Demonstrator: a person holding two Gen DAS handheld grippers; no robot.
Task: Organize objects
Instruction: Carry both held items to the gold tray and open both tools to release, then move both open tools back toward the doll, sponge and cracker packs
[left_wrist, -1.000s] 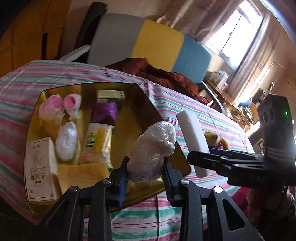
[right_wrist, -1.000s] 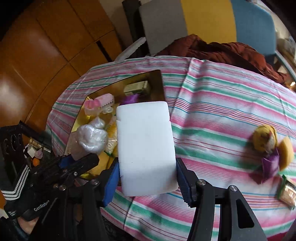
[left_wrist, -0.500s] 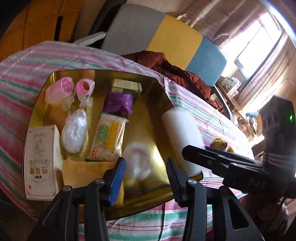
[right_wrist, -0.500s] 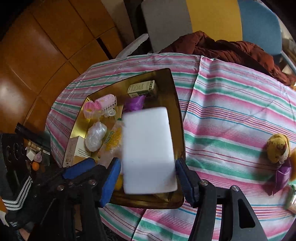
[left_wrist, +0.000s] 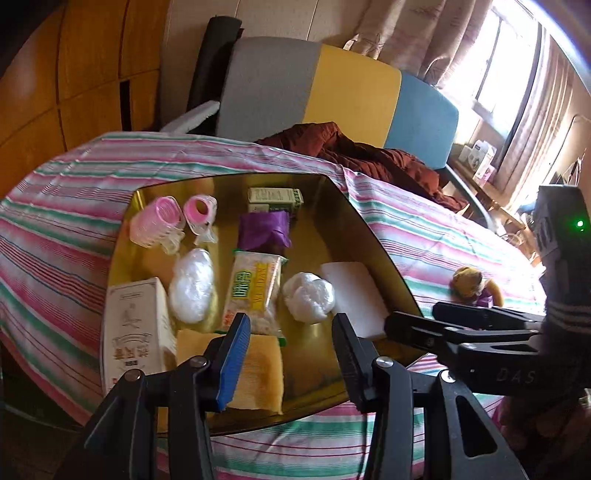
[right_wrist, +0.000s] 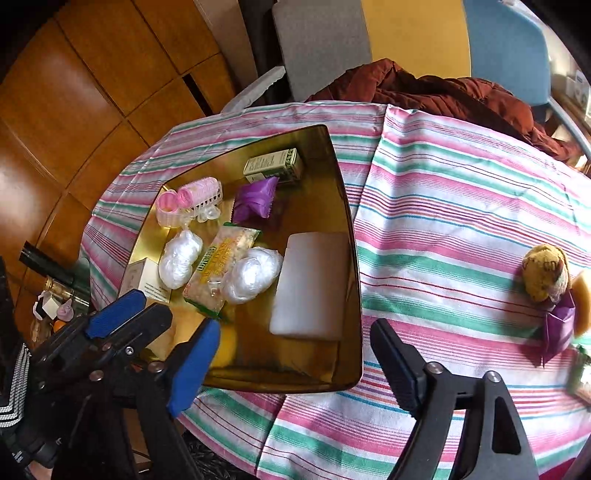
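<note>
While both grippers hang over the near edge of the gold tray (left_wrist: 347, 206), each one is spread wide with nothing between its fingers. The left gripper (left_wrist: 291, 354) fills the bottom middle of the left wrist view, and the right gripper (right_wrist: 291, 365) sits at the bottom of the right wrist view.

The tray rests on the striped tabletop (right_wrist: 443, 206), in the middle left of both views. A white foam block (right_wrist: 314, 284) lies flat inside it, along the tray's right wall. Just left of the block, and touching it, is a white plastic bundle (left_wrist: 308, 297). Next to that lies a yellow snack packet (left_wrist: 253, 291), then a second white bundle (left_wrist: 192, 290) further left. A white box (left_wrist: 129, 336) stands at the lower left of the tray, and a yellow sponge (left_wrist: 255, 373) lies at the near edge, partly behind the left gripper's blue pad. Higher up in the tray are two pink hair rollers (left_wrist: 173, 218), a purple packet (left_wrist: 264, 230) and a small green and white box (left_wrist: 275, 197).

At the far right of the right wrist view, well apart from the tray, a brown plush toy (right_wrist: 546, 273) lies on the cloth with a purple wrapper (right_wrist: 559, 325) just below it.
</note>
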